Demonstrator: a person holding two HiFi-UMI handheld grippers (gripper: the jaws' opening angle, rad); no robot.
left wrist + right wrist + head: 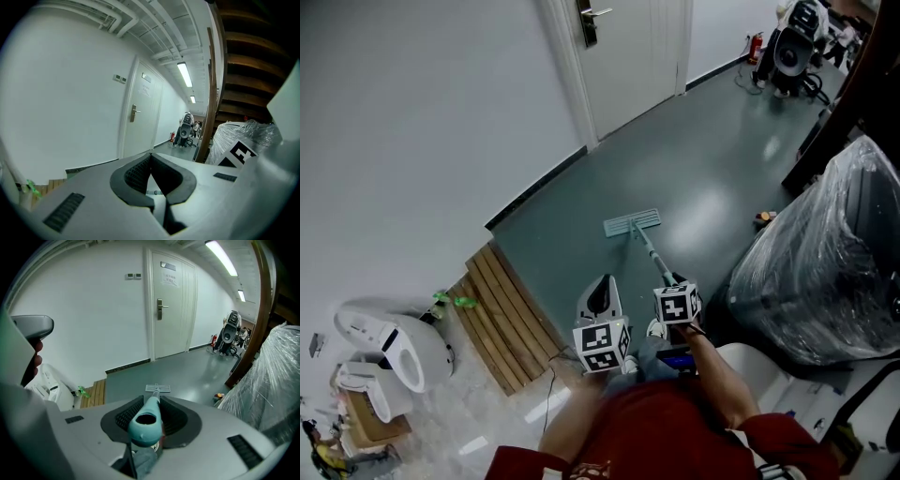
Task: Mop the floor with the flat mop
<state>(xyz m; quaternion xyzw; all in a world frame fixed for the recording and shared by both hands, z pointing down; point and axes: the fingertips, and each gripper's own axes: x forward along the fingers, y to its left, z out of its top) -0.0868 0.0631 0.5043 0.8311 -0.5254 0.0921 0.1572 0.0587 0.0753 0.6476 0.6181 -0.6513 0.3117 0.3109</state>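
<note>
At the right gripper (pixel 151 404), the jaws clamp the teal end of the mop handle (pixel 146 420); the left gripper (pixel 151 158) has its jaws together on nothing. The flat mop head (pixel 632 222) lies on the floor (pixel 712 178) at 12 o'clock. We should press it flat and stroke in overlapping lanes.

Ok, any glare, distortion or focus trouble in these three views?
Head view: evenly lit, with a soft ceiling-light sheen on the floor and glints on the plastic wrap. Left gripper view: strong fisheye with black corners, and the ceiling lamp is blown out. Right gripper view: the same bowing shows on the door, and the handle end of the flat mop looms large near the lens.
</note>
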